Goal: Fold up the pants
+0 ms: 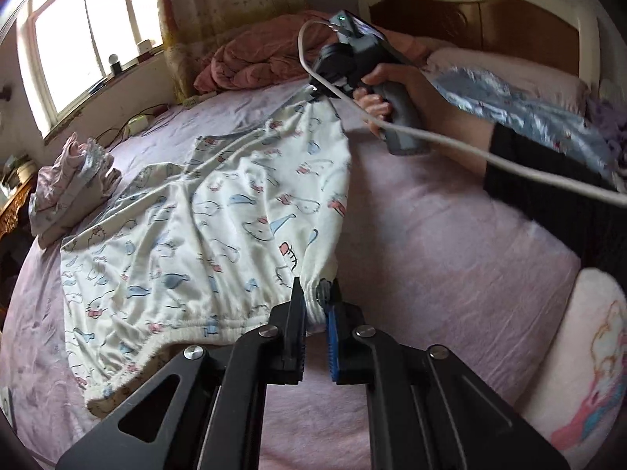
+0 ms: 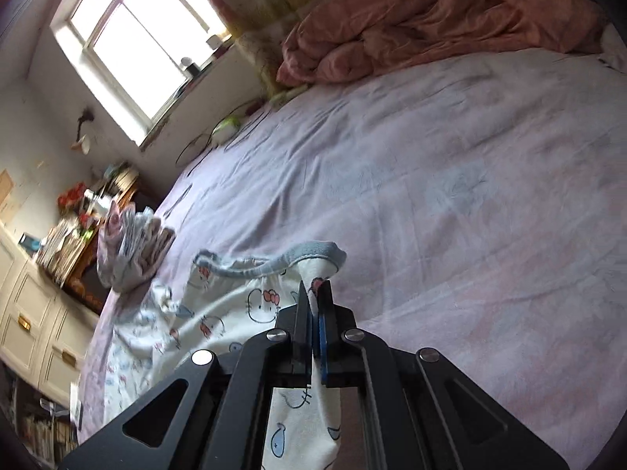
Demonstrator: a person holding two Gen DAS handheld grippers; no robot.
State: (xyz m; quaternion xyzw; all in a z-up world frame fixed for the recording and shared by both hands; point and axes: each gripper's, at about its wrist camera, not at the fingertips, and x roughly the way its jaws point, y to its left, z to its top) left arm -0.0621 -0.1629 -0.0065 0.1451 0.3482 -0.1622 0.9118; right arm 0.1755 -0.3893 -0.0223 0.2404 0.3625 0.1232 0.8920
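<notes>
**Both grippers clamped on the pants over the bed**

The pants (image 1: 203, 235), white with a cartoon cat and whale print, lie spread across the pink bedsheet (image 1: 431, 235), one edge lifted between the two tools; the left gripper (image 1: 315, 297) has its jaws nearly together, pinching a gathered bunch of the elastic waistband at the near corner; the cloth bulges between the black finger and the blue-padded one.

At the far end, the right gripper (image 1: 313, 92) bites the hem of the leg, and the fabric runs taut in long folds from that point down to the waistband; the person's right hand (image 1: 382, 90) wraps the grey handle, fingers curled under it, the forearm in a dark sleeve stretching in from the right, low over the sheet; a pale cable (image 1: 470, 149) loops off the tool and trails along the arm.

From the right wrist view, the right gripper (image 2: 313, 293) shows its jaws narrow, closed on a thin fold of the pants (image 2: 235, 313) just below the grey-blue cuff (image 2: 274, 262); the rest of the cloth hangs beneath the tool.

A small pile of folded clothes (image 1: 74, 188) sits near the bed's edge, apart from the pants; a rumpled pink quilt (image 2: 431, 19) lies by the window (image 2: 137, 39).
</notes>
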